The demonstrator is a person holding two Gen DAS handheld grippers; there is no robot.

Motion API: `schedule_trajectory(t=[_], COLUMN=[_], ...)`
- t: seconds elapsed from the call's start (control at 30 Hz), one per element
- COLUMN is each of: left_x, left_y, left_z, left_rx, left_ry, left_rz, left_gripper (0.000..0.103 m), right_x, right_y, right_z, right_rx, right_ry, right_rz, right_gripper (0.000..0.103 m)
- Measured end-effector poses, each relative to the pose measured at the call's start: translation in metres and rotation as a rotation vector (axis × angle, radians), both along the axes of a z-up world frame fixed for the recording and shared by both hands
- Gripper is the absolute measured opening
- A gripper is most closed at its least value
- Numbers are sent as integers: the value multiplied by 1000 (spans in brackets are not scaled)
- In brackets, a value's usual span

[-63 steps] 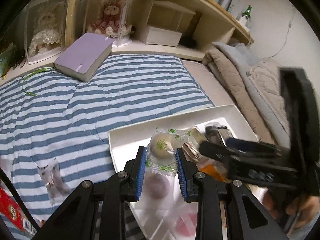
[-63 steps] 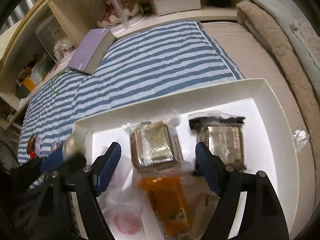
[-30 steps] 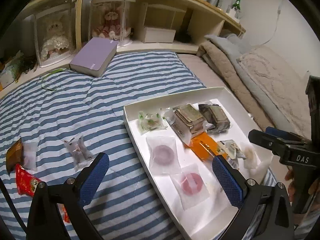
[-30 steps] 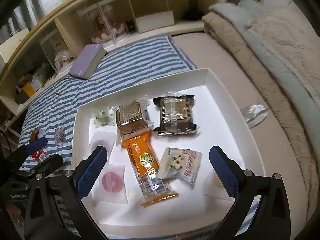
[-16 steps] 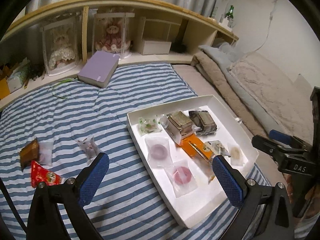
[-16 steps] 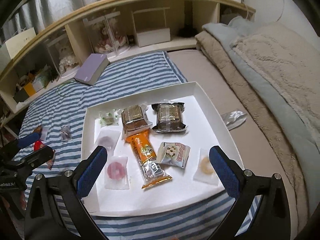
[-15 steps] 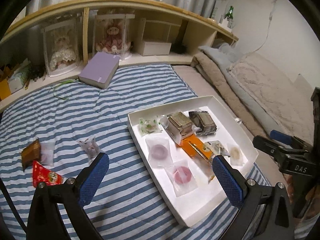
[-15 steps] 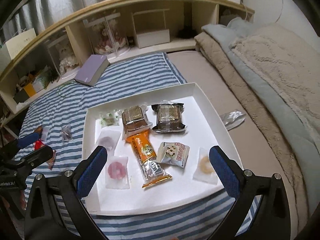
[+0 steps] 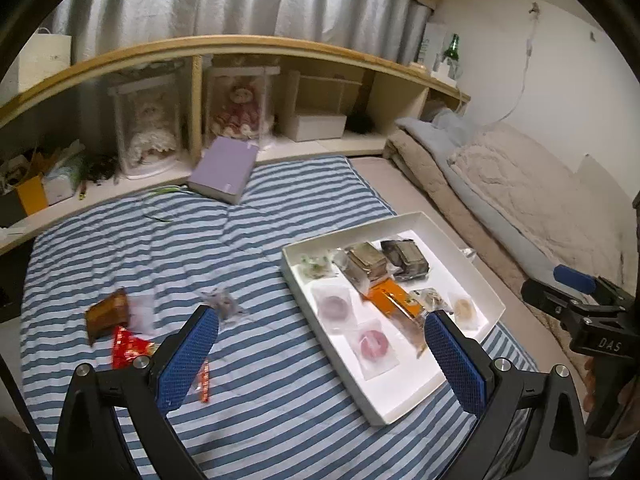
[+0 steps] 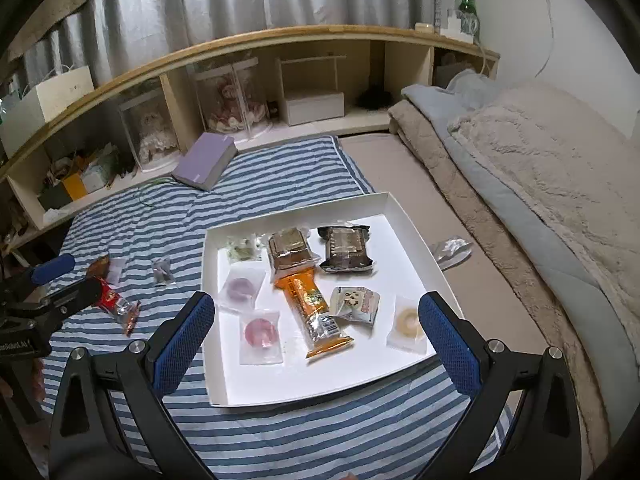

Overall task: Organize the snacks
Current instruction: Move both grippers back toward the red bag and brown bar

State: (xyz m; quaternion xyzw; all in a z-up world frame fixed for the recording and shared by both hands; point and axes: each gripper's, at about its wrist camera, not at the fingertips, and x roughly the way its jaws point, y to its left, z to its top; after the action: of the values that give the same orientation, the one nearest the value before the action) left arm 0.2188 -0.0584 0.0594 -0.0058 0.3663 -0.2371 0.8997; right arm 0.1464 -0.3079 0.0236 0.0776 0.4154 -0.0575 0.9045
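The striped blanket (image 9: 260,360) fills the bed, a soft base for sorting; on it sits the white tray (image 10: 416,232), low-walled so packets drop in flat; inside, the orange bar (image 10: 310,308) lies among two foil cakes and clear-wrapped sweets. Left gripper (image 9: 320,360) and right gripper (image 10: 316,344) hover high, jaws spread wide, holding nothing. Outside the tray wait the brown cake (image 9: 107,313), red packet (image 9: 130,347) and small clear packet (image 9: 224,303), likely next.
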Motion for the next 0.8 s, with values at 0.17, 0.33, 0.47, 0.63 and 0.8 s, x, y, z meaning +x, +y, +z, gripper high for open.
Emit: schedule_trajectory(t=[0.17, 0.33, 0.47, 0.63, 0.8], left_x=[-14, -24, -30, -31, -21], left_y=[27, 54, 78, 109, 144], left_z=[9, 15, 18, 13, 5], left_rx=[-6, -5, 5, -7, -19], left_ry=[-13, -26, -42, -41, -35], left_rz=[12, 31, 42, 65, 98], left_gripper=[103, 103, 103, 103, 103], right_x=[-11, -16, -17, -11, -1], right_y=[14, 31, 45, 70, 103], right_z=[4, 5, 5, 1, -8], right_rx=[10, 10, 23, 53, 74], right_ry=[-3, -14, -25, -40, -46], right_rz=[-7, -9, -16, -6, 23], right_gripper=[103, 103, 103, 103, 103])
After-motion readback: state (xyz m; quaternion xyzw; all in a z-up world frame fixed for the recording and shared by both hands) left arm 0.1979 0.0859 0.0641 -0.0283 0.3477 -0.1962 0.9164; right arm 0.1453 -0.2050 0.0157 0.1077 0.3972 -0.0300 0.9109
